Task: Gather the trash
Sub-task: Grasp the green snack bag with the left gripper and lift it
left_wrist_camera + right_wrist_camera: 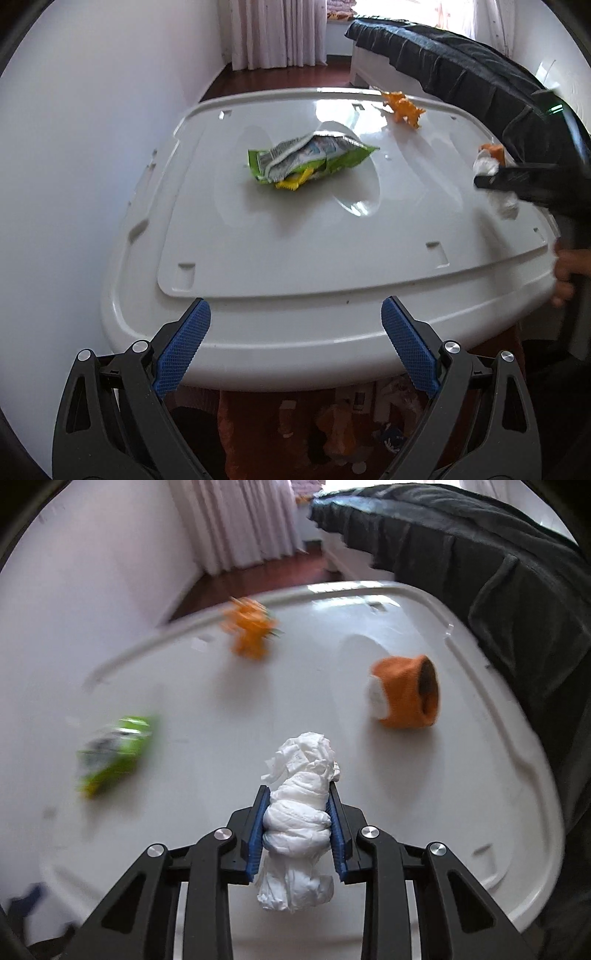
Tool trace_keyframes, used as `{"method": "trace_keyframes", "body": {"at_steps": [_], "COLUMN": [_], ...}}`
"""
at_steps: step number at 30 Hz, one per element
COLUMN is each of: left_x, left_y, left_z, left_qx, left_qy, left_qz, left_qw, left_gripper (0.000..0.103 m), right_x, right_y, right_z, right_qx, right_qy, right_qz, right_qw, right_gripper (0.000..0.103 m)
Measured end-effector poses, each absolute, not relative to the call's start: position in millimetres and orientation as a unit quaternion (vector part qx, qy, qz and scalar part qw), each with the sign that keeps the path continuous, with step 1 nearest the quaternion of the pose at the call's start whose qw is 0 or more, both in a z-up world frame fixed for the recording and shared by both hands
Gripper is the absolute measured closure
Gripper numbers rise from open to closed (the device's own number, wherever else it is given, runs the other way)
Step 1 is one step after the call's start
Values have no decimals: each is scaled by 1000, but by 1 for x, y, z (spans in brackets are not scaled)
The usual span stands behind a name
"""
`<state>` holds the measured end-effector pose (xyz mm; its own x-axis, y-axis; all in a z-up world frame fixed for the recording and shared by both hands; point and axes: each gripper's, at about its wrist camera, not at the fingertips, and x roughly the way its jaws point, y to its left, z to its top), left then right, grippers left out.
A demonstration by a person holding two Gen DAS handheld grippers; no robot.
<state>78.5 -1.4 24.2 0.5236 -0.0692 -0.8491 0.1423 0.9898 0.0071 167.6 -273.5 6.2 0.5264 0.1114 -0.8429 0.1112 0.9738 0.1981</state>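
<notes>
Crumpled tissue (299,812): in the right wrist view your right gripper (298,808) is clamped on its middle, above the white lid (517,775) near its right edge. Both loose ends overhang the pads; a fast swing could shed it. In the left wrist view your left gripper (295,332) hovers level at the lid's near edge, jaws wide, empty, facing the snack wrapper (310,158) at centre.

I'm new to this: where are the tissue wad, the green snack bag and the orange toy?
tissue wad (300,812), right wrist view, middle, between the pads.
green snack bag (314,157), left wrist view, crumpled centre.
orange toy (404,109), left wrist view, body.
</notes>
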Motion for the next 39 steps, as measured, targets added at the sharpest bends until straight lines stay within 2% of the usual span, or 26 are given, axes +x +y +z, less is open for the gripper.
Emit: {"method": "trace_keyframes", "body": {"at_steps": [6, 11, 14, 24, 32, 35, 36, 38, 39], "left_x": [92, 124, 149, 223, 255, 249, 247, 244, 244], "left_y": [-7, -45, -57, -63, -45, -37, -36, -38, -40], "left_z": [30, 36, 38, 11, -25, -25, -24, -23, -22], "left_qx": [77, 232, 272, 241, 193, 172, 166, 164, 163], "left_qy": [490, 437, 417, 451, 475, 457, 452, 450, 450], "left_qz": [-104, -172, -200, -265, -236, -239, -240, -229, -225], "left_qw": [862, 852, 844, 817, 826, 839, 843, 848, 849], "left_gripper": [12, 12, 12, 12, 11, 19, 30, 34, 39], "right_x": [139, 153, 155, 156, 163, 166, 167, 169, 169], "right_y": [-260, -269, -274, -278, -269, -266, -266, -264, -263], "right_z": [38, 40, 42, 47, 43, 40, 40, 40, 39], "right_qx": [120, 173, 193, 200, 189, 189, 190, 189, 189], "right_qy": [441, 445, 441, 434, 442, 446, 447, 447, 447], "right_qz": [49, 73, 78, 75, 78, 78, 78, 79, 80], "right_qw": [888, 875, 873, 875, 873, 871, 871, 871, 871], "right_gripper": [73, 73, 73, 72, 72, 72, 72, 72, 72]}}
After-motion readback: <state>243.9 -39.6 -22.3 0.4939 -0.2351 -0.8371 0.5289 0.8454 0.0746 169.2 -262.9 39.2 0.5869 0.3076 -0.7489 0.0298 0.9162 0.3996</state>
